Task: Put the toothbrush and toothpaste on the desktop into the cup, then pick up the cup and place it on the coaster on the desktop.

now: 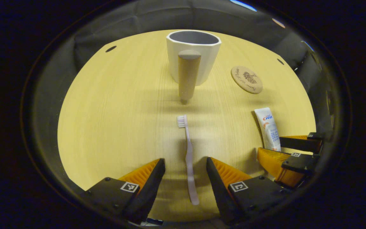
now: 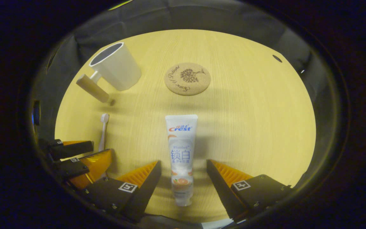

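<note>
A pale pink toothbrush (image 1: 188, 156) lies flat on the wooden desktop, bristles pointing away, its handle between the fingers of my left gripper (image 1: 185, 167), which is open and straddles it. Farther back stands a white cup (image 1: 193, 55) with a wooden handle facing me. A white toothpaste tube (image 2: 181, 156) lies between the fingers of my right gripper (image 2: 183, 168), also open. The round cork coaster (image 2: 187, 78) rests beyond the tube. The cup (image 2: 116, 66) and toothbrush (image 2: 103, 130) lie off to the left in the right gripper view.
The light wooden desktop (image 1: 113, 121) has small dark holes near its far corners. Black cloth walls surround it. The right gripper (image 1: 292, 152) sits close at the right of the left gripper view, beside the toothpaste (image 1: 268, 127) and coaster (image 1: 246, 79).
</note>
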A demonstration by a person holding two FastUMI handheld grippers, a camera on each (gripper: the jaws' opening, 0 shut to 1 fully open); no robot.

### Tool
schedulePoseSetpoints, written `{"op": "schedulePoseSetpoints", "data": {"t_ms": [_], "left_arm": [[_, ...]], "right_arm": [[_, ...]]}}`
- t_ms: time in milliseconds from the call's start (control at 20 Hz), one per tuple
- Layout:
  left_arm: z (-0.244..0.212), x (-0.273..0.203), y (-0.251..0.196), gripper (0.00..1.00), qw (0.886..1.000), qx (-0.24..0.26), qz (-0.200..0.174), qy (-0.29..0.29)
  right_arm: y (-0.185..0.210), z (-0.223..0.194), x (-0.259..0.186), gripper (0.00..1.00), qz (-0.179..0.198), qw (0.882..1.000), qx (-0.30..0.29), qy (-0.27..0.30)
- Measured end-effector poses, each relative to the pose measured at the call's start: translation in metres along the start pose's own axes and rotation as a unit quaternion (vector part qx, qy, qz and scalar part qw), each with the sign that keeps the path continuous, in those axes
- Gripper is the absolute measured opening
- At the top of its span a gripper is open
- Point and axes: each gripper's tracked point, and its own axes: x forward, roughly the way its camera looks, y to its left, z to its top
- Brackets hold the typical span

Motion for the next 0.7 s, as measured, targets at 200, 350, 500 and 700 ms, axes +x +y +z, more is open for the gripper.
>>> {"op": "schedulePoseSetpoints", "data": {"t_ms": [200, 350, 500, 700], "left_arm": [[-0.0003, -0.0004, -0.0026, 0.72, 1.000, -0.002, 0.005, 0.002], [-0.0012, -0.0009, -0.0007, 0.57, 1.000, 0.004, 0.012, 0.003], [-0.0003, 0.0014, -0.0021, 0.28, 1.000, -0.009, 0.013, -0.003], [-0.0005, 0.0000, -0.0029, 0.17, 1.000, -0.010, 0.009, -0.009]], "right_arm": [[-0.0058, 0.0011, -0.0003, 0.81, -0.018, 1.000, -0.013, 0.002], [-0.0053, -0.0013, 0.0003, 0.69, -0.019, 1.000, -0.016, 0.004], [-0.0062, -0.0036, 0.0019, 0.51, -0.019, 1.000, -0.014, 0.003], [-0.0051, -0.0036, 0.0026, 0.31, -0.014, 1.000, -0.013, -0.006]]}}
